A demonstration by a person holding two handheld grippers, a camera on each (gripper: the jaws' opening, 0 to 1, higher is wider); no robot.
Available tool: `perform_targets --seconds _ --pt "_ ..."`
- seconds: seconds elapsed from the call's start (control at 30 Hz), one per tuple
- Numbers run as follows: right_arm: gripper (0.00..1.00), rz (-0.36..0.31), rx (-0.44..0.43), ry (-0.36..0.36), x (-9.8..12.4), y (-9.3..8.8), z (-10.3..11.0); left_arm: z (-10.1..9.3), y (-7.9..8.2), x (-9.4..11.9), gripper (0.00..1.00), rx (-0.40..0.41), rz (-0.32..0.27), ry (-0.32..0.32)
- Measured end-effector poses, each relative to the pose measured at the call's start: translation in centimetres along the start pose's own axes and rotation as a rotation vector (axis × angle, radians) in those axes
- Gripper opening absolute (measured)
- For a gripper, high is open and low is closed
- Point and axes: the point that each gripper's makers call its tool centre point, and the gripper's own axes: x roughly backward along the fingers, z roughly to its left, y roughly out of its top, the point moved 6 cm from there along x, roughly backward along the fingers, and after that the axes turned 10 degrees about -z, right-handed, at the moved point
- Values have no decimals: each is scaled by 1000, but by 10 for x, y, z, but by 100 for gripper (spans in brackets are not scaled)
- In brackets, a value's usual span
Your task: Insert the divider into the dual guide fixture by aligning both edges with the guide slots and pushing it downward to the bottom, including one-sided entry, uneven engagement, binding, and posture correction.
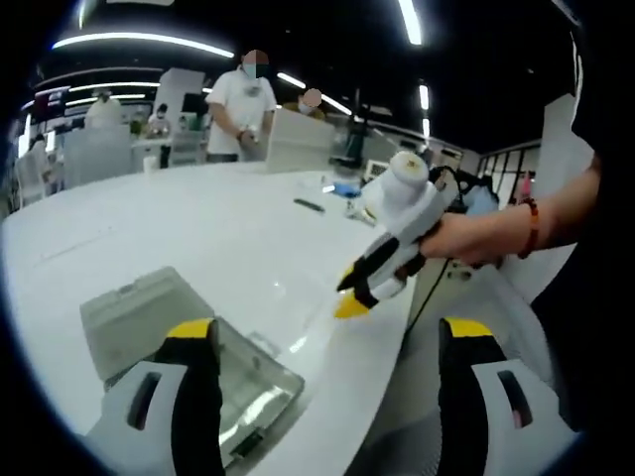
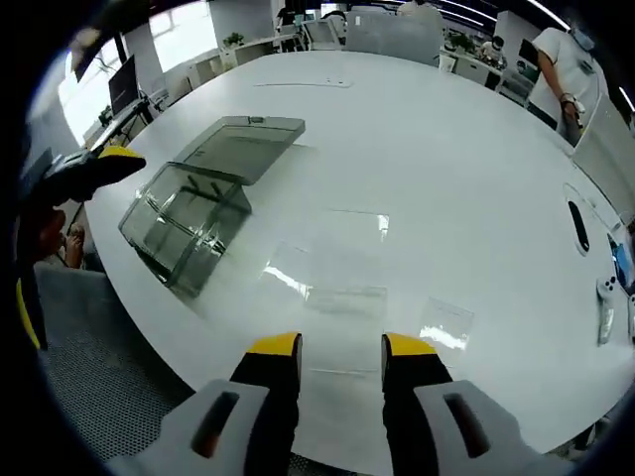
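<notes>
Clear lidded fixture (image 2: 193, 213) near tabletop (image 2: 446, 178) edge; transparent divider sheets (image 2: 337, 263) flat beside it. Left gripper (image 1: 327, 342) fingers wide apart, empty. Right gripper (image 2: 341, 347) fingers narrowly parted, empty.

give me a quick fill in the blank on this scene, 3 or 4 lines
1. The clear box sits on a ____ table.
2. The box's lid is ____.
3. In the left gripper view, the right gripper is held by a person's ____.
4. The clear dividers lie ____ on the table, outside the box.

Missing words: white; open; hand; flat
</notes>
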Motion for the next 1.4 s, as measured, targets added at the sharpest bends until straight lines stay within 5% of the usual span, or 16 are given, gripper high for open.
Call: perform_targets --seconds 0.87,1.4 --pt "28 -155 55 36 25 30 26 4 7 -7 81 119 -67 69" --pt "28 -212 82 54 39 33 44 5 9 -8 69 194 -81 101"
